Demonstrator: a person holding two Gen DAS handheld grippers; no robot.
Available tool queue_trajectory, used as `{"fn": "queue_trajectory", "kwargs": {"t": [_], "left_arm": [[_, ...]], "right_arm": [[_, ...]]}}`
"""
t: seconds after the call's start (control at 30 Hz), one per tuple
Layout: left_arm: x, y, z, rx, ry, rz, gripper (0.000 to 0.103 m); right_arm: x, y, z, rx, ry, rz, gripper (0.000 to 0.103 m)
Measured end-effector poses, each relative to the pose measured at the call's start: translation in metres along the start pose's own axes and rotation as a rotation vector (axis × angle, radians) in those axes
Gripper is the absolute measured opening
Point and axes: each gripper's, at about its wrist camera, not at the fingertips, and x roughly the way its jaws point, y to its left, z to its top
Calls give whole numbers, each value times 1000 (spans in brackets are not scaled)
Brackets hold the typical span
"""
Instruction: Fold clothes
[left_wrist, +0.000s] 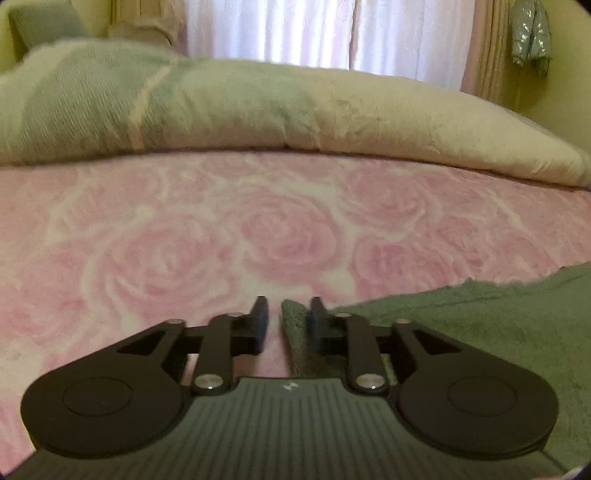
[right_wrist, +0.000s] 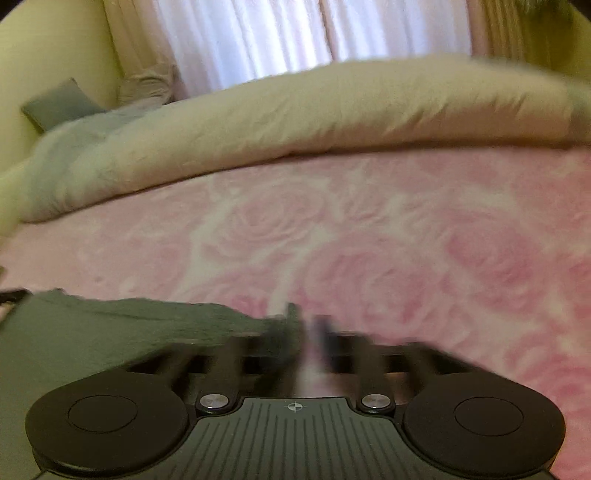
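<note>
Green cloth (left_wrist: 480, 332) corner sits between my left gripper (left_wrist: 286, 317) fingers, jaws partly apart with pink showing beside it.
It lies flat on the rose-print bedspread (left_wrist: 258, 229), spreading off the frame's right edge. My right gripper (right_wrist: 304, 332) sits at the cloth's other corner, but that view is smeared and I can't tell how wide it stands or whether it pinches fabric. Cream duvet (left_wrist: 406, 122) bunches up behind.

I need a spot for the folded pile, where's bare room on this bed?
The pink rose blanket lies bare between the rolled duvet at the far side and the green cloth at the near edge. Crowded only near the cloth, where both hand-held grippers work.
</note>
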Motion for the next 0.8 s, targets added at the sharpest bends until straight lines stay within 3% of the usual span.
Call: {"fn": "queue_trajectory", "kwargs": {"t": [0.03, 0.13, 0.17, 0.27, 0.37, 0.43, 0.5, 0.57, 0.67, 0.8], "left_arm": [[-10, 0, 3, -15, -31, 22, 30], [-40, -11, 9, -15, -72, 8, 22], [-47, -19, 10, 5, -66, -29, 16], [-49, -59, 0, 123, 3, -187, 13], [-35, -96, -23, 254, 70, -249, 15], [-23, -99, -37, 310, 77, -198, 16], [-22, -83, -41, 274, 70, -155, 15], [-35, -59, -36, 189, 75, -98, 14], [-77, -35, -33, 165, 55, -34, 8], [-155, -46, -57, 133, 43, -131, 8]], "right_arm": [[-11, 6, 1, -22, -50, -64, 77], [-41, 19, 8, -19, -88, -53, 77], [-51, 29, 8, -31, -86, -19, 77], [-60, 76, -5, -163, -33, 93, 65], [-45, 117, -28, -269, 36, 141, 64], [-29, 126, -43, -308, 67, 80, 64], [-20, 115, -52, -288, 56, 0, 64], [-31, 89, -48, -167, 58, -63, 64], [-69, 67, -46, -129, 16, -167, 64], [-120, 85, -70, -154, -34, -76, 64]]}}
